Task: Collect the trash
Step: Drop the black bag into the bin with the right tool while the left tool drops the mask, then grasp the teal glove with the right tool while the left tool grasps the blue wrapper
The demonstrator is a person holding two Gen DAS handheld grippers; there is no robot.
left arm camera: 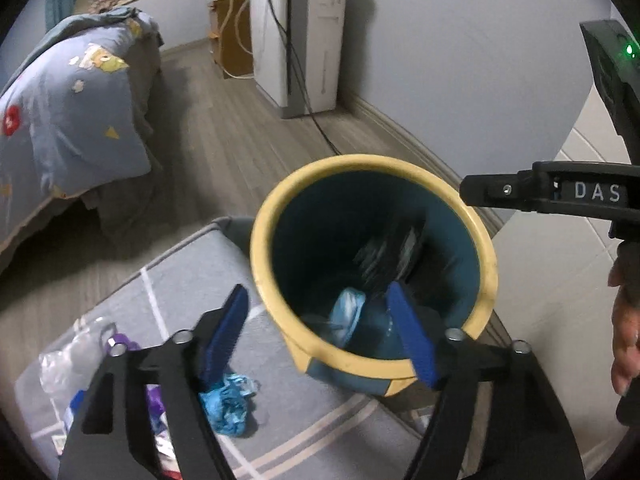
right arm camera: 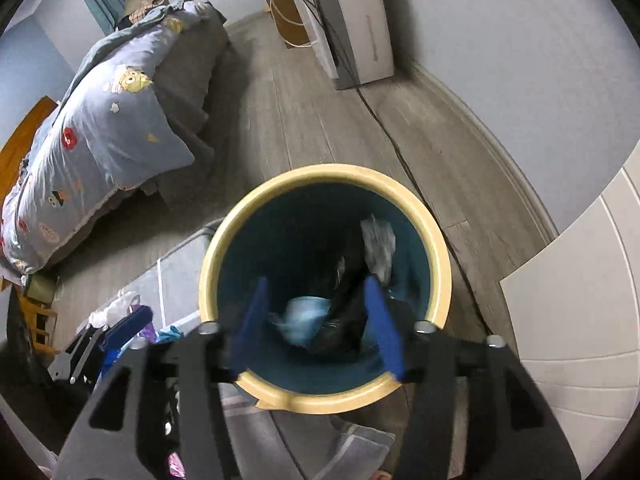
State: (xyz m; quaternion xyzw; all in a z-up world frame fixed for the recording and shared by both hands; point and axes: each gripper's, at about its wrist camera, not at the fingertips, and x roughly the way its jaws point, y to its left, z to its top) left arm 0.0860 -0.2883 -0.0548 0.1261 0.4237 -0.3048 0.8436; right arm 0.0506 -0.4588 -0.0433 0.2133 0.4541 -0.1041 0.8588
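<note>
A bin with a yellow rim (left arm camera: 264,240) and a teal inside stands on the floor at the corner of a grey mat. My left gripper (left arm camera: 316,292) hangs open over its near edge with nothing between the blue pads. My right gripper (right arm camera: 316,284) is open above the bin's mouth (right arm camera: 216,256), also holding nothing. Inside the bin lie a light blue piece (right arm camera: 304,320), a black blurred piece (right arm camera: 344,320) and crumpled white paper (right arm camera: 378,244). On the mat lie a crumpled blue scrap (left arm camera: 228,404), a clear plastic bag (left arm camera: 72,356) and something purple (left arm camera: 120,340).
A bed with a blue patterned quilt (left arm camera: 68,112) fills the left. A white appliance (left arm camera: 304,40) stands at the far wall, and its black cable (right arm camera: 400,148) runs across the wooden floor past the bin. A white panel (right arm camera: 580,280) is at the right. A hand (left arm camera: 624,320) holds the other gripper.
</note>
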